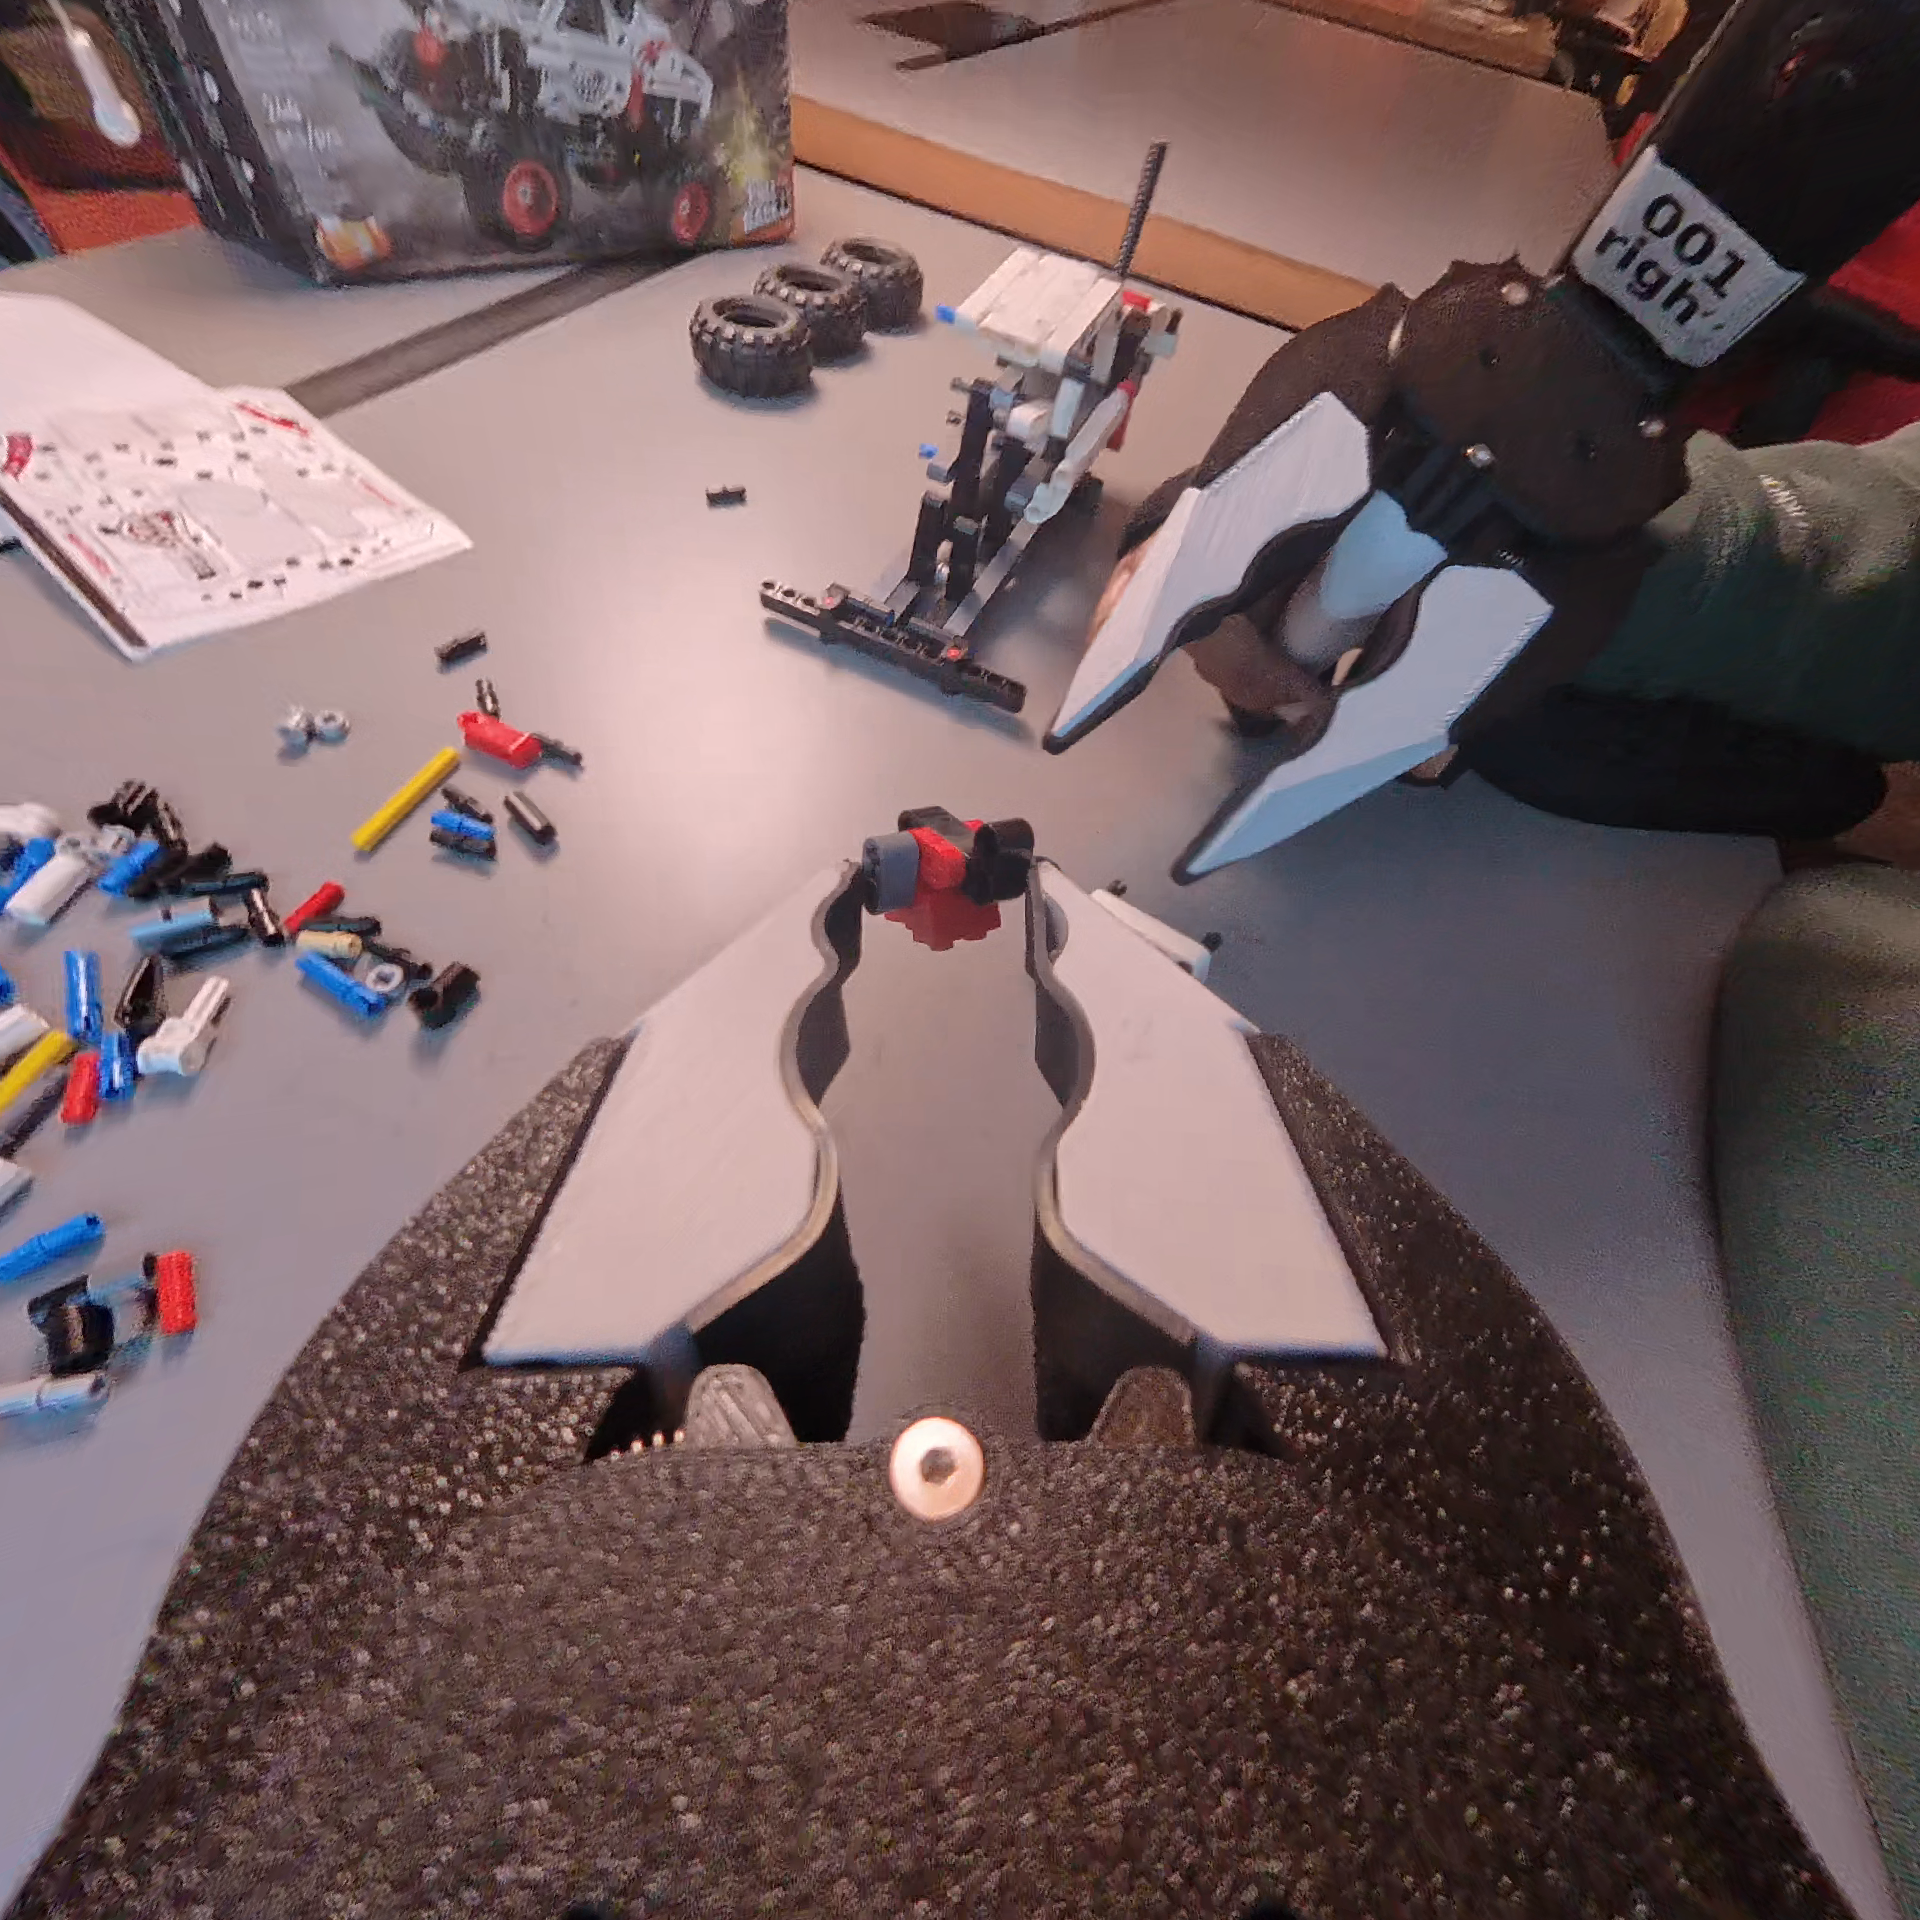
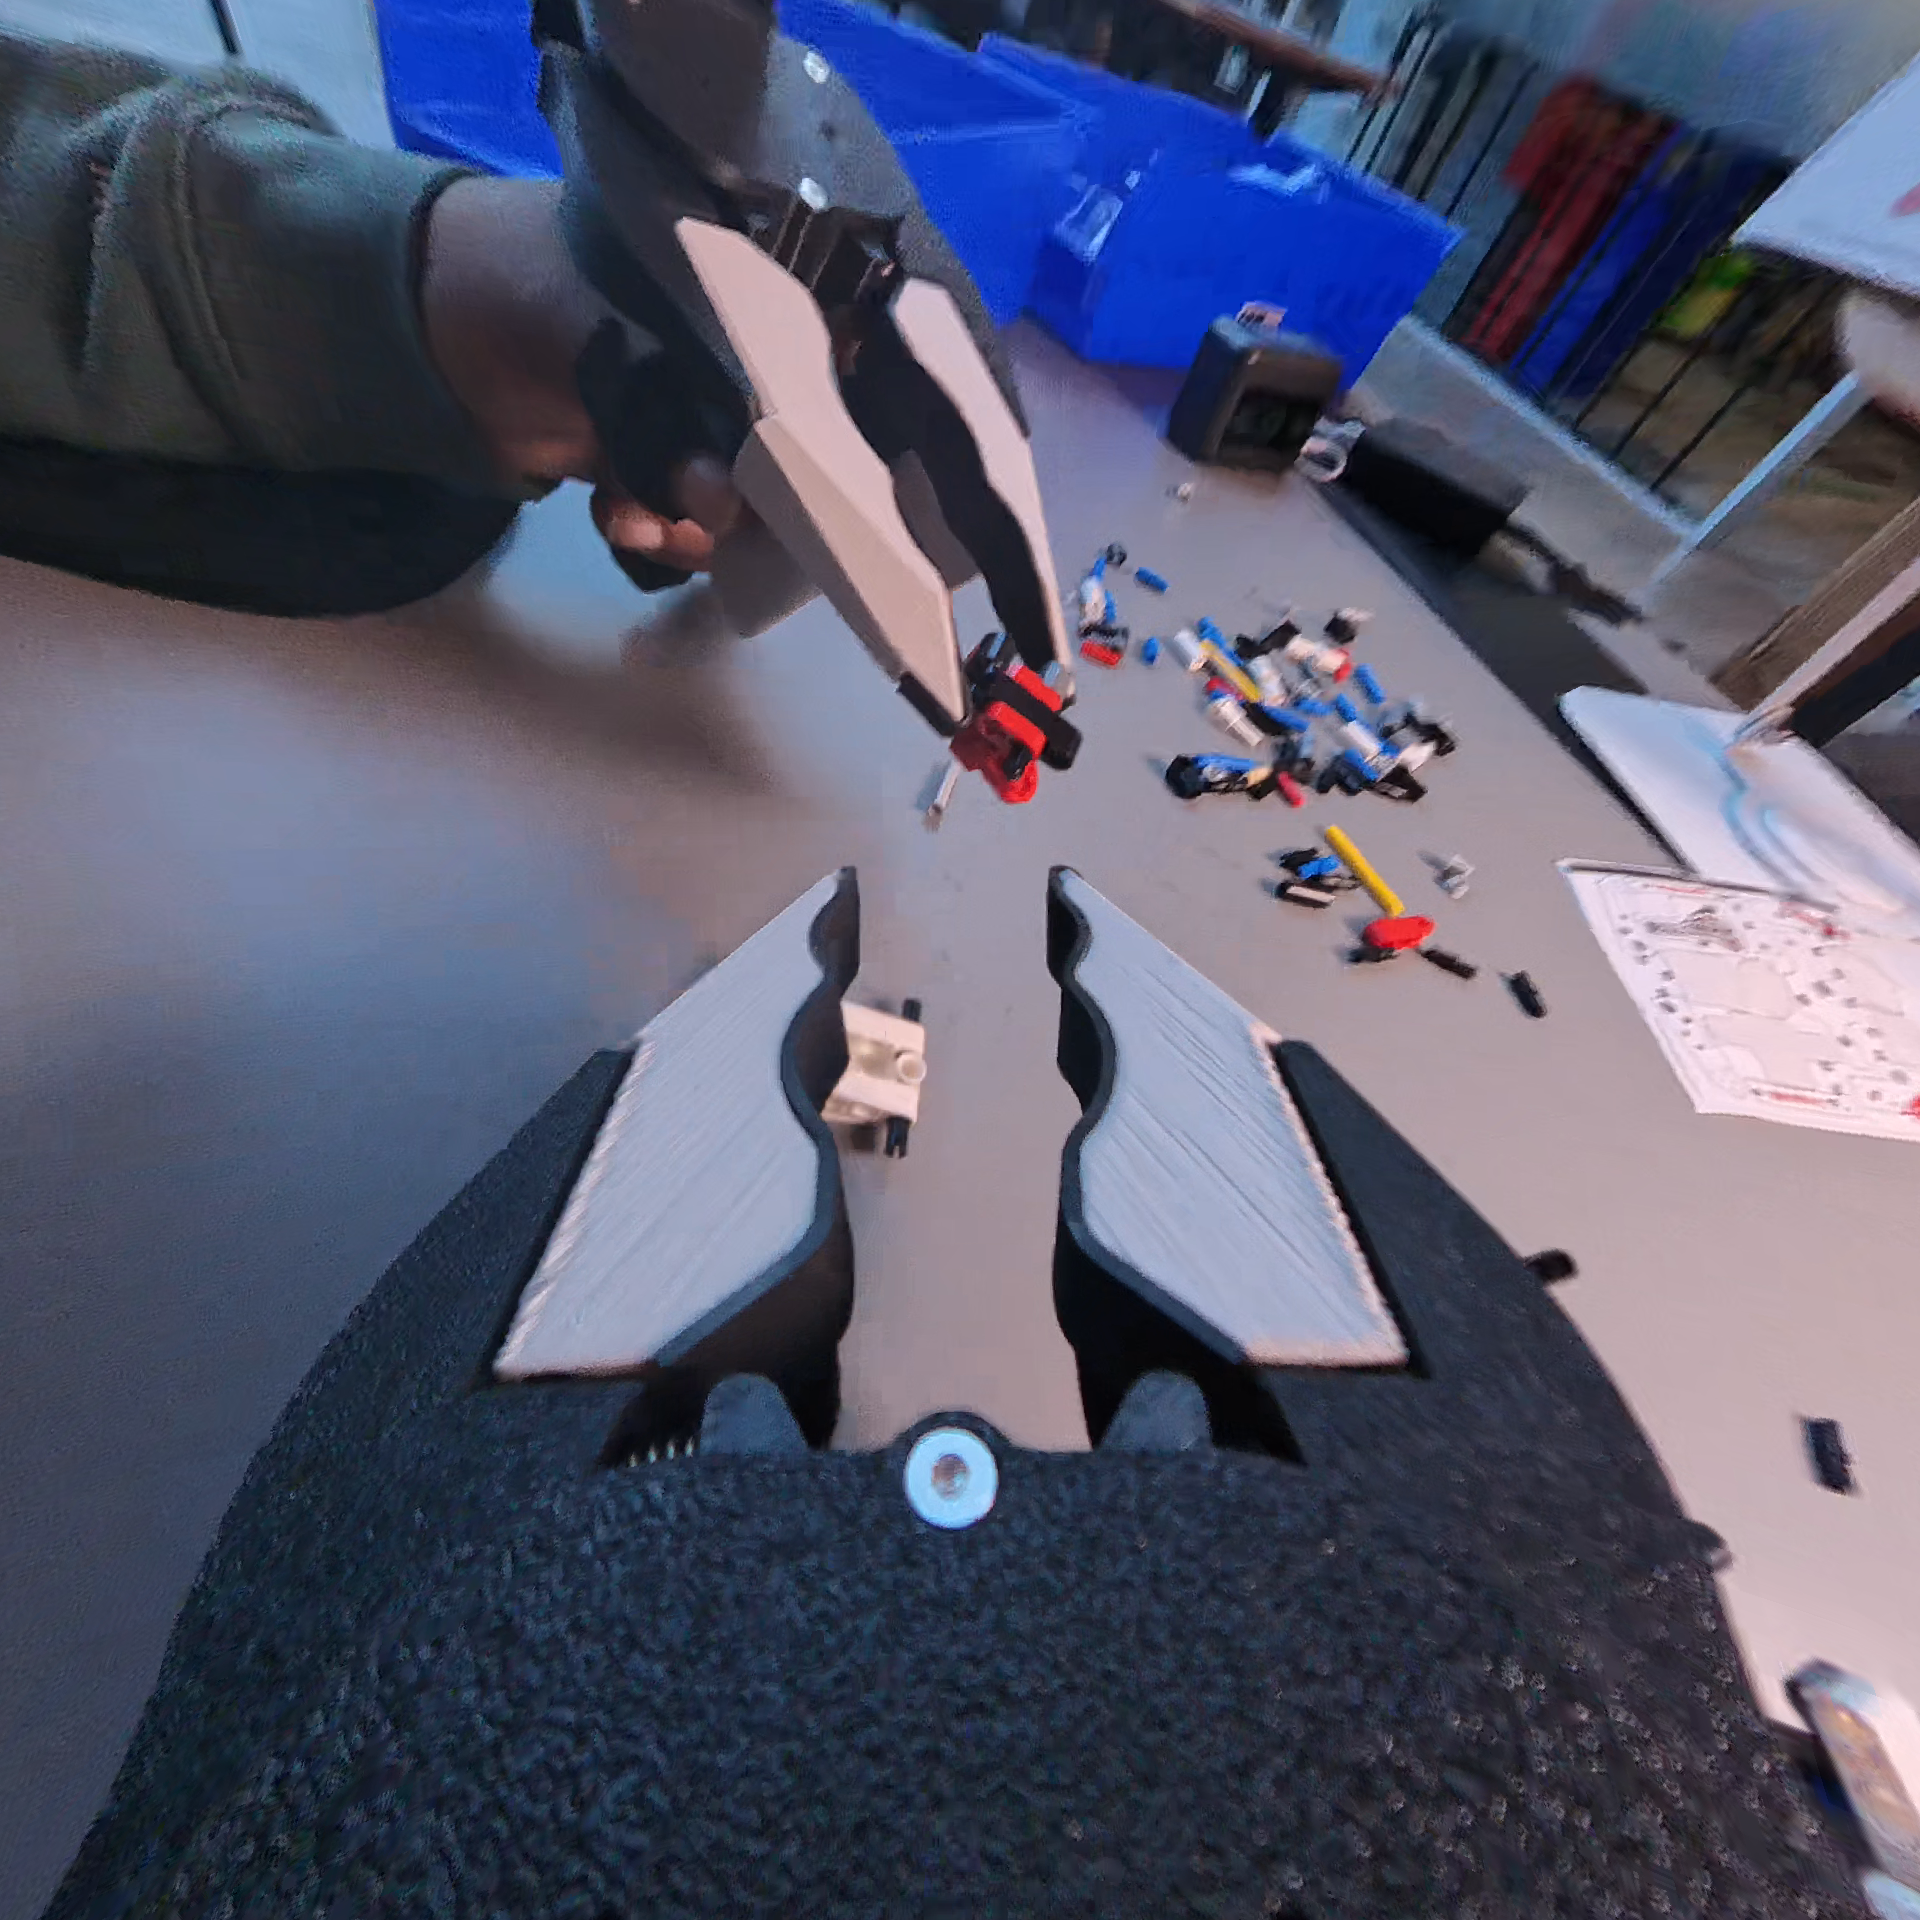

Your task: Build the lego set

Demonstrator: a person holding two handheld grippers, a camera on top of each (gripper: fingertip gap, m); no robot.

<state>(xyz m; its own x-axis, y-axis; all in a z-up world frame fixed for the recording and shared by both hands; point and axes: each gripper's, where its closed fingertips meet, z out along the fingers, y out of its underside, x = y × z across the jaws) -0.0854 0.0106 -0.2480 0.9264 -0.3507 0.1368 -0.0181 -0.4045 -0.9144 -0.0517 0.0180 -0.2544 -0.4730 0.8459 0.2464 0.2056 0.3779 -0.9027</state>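
Left wrist view takes in the smooth grey tabletop (image 1: 644, 582) first, then the dark printed cardboard box (image 1: 468, 125) with a truck picture standing at its far edge. In front of the box lies the open white paper instruction booklet (image 1: 208, 509). Right of that stands the half-built black-and-white lego frame (image 1: 997, 488), tilted up on a black beam, with a thin dark axle sticking out of its top. Three chunky black rubber tyres (image 1: 805, 312) sit in a row just behind it. A loose scatter of small blue, black, red and yellow lego pieces (image 1: 208, 935) covers the left side of the table.

The left gripper (image 1: 943, 873) is clenched on a small red, black and grey lego sub-assembly (image 1: 940, 868), which sits right between its fingertips and above the table (the right wrist view shows the same clamp from the opposite side, with the piece clear of the surface). The right gripper (image 2: 951, 883) is released, its grey fingers apart with nothing between them. A small white lego block with black pins (image 2: 883, 1070) lies on the table below it, partly hidden by one finger. A person's green sleeve (image 1: 1766, 582) shows behind the right gripper.
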